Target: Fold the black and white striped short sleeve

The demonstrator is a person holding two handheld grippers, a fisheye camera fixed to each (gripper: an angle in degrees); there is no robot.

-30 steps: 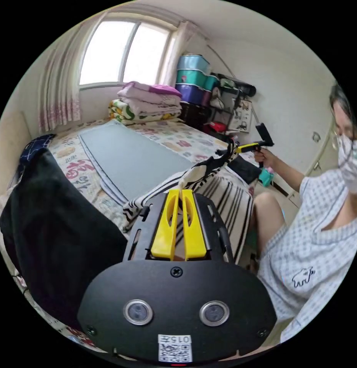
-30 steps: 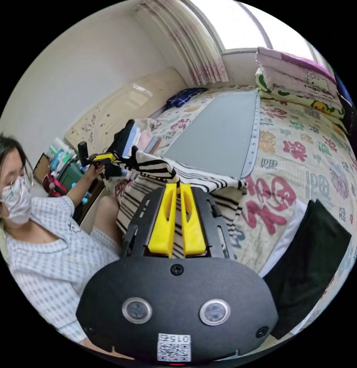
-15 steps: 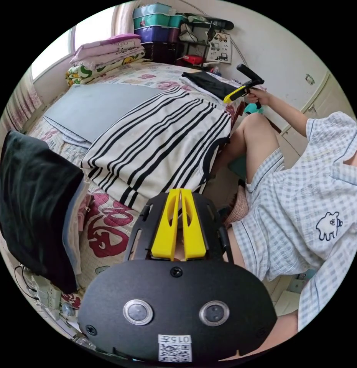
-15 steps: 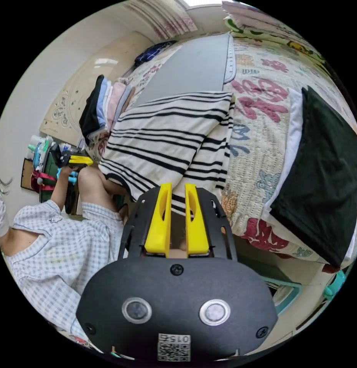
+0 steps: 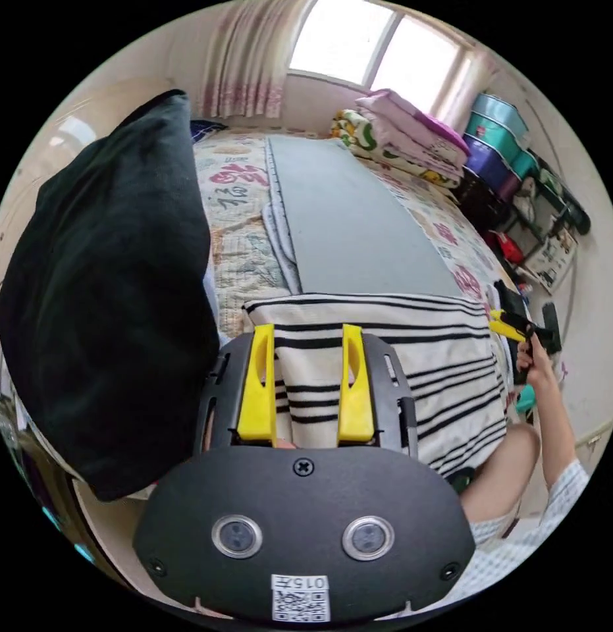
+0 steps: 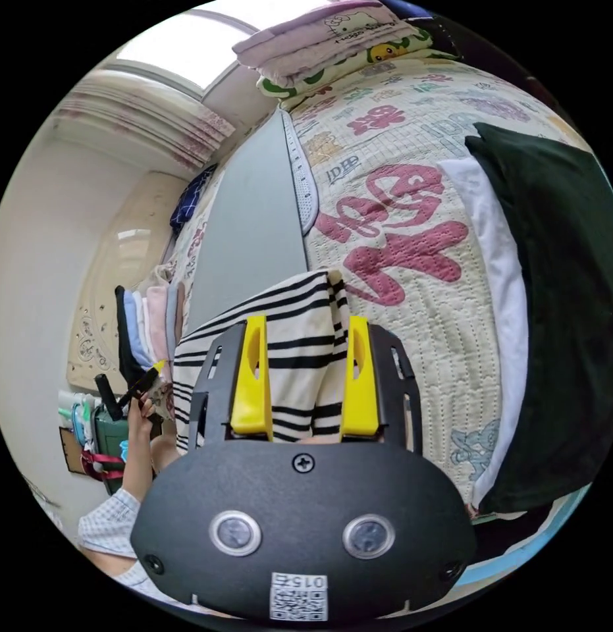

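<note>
Lying flat on the bed's quilt [image 6: 411, 289], my striped short sleeve [image 5: 398, 368] looks light, soft and floppy, so I'd pinch it at the corners of its far edge, by the grey mat [image 5: 346, 217]. My left tongs [image 5: 306, 385] and right tongs [image 6: 306, 382] both gape over it, gripping nothing. Dark folded piles [image 5: 108, 296] flank it.

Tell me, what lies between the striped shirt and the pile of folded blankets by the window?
In the left gripper view, a grey mat stretches from the striped shirt toward the blankets.
</note>
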